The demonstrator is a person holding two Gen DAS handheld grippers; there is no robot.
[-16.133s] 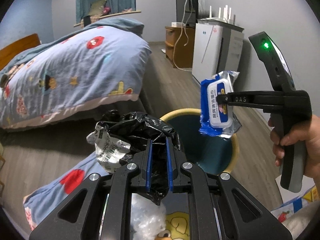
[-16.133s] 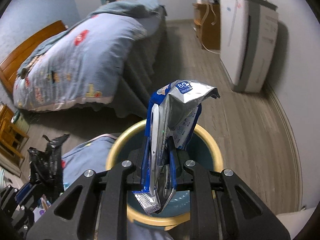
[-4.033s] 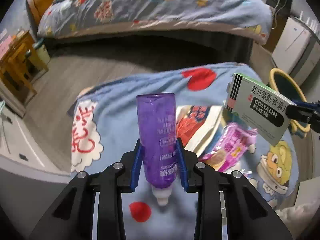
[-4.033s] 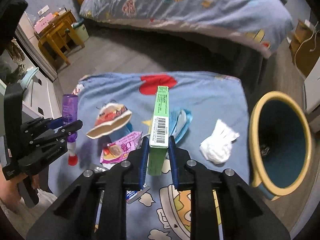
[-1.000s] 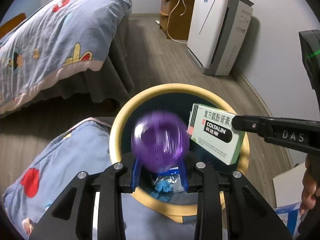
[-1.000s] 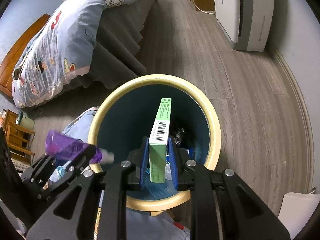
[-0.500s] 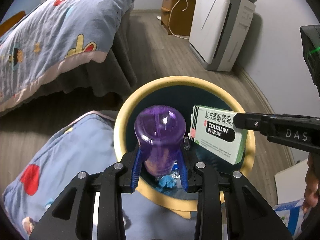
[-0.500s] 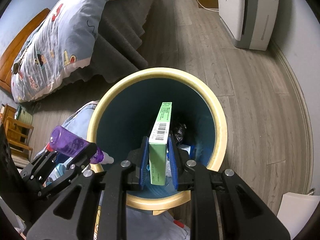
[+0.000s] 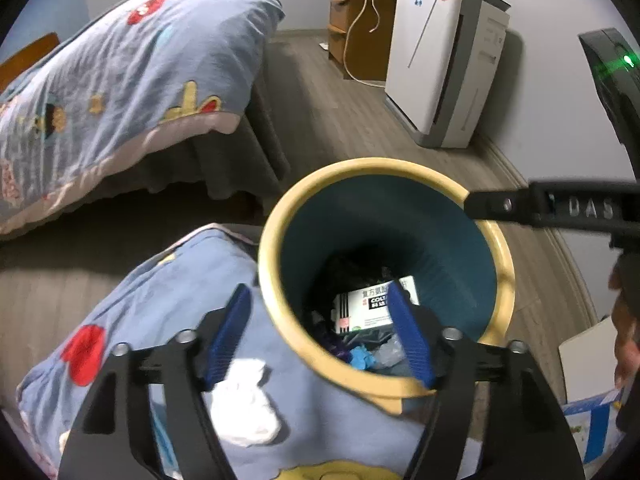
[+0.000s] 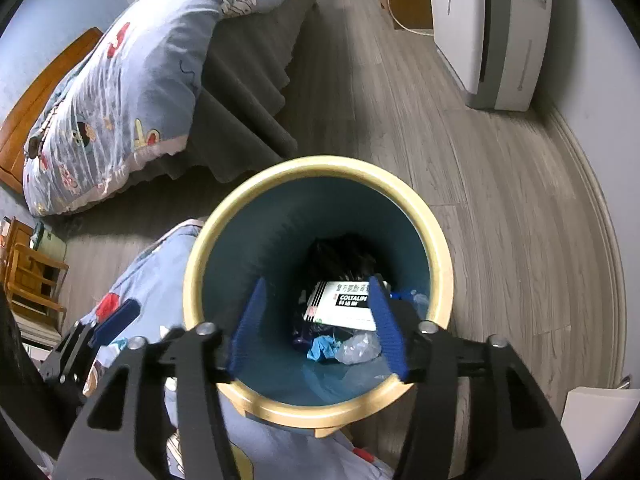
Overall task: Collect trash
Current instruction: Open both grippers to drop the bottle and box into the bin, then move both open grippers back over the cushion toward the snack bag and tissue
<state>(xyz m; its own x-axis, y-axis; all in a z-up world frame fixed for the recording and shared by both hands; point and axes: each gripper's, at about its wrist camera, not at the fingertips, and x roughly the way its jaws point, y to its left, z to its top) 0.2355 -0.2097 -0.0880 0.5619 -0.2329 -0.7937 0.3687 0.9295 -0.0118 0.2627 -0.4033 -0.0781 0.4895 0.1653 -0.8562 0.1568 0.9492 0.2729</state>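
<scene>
The bin [image 9: 280,216], yellow-rimmed and teal inside, stands beside the blue cartoon cloth [image 9: 168,304]. My left gripper [image 9: 320,334] hangs over its near rim, jaws opening, nothing between them. My right gripper [image 10: 316,324] is right above the bin [image 10: 320,164], jaws opening and likewise empty. The white and green medicine box [image 10: 344,304] lies flat at the bottom among blue and clear wrappers [image 10: 340,348]; the left wrist view shows this box [image 9: 368,308] too. A dark purple shape [image 9: 336,348] lies beside it. A crumpled white tissue [image 9: 244,408] rests on the cloth.
A bed with a blue quilt [image 9: 120,72] stands behind the bin. A white air purifier [image 9: 444,72] and a wooden cabinet [image 9: 360,28] line the right wall. A white box [image 10: 600,416] sits on the floor at right, and wooden furniture [image 10: 28,280] at far left.
Both grippers have opened. The purple bottle has left the left gripper and the medicine box the right one; the box now lies at the bottom of the bin.
</scene>
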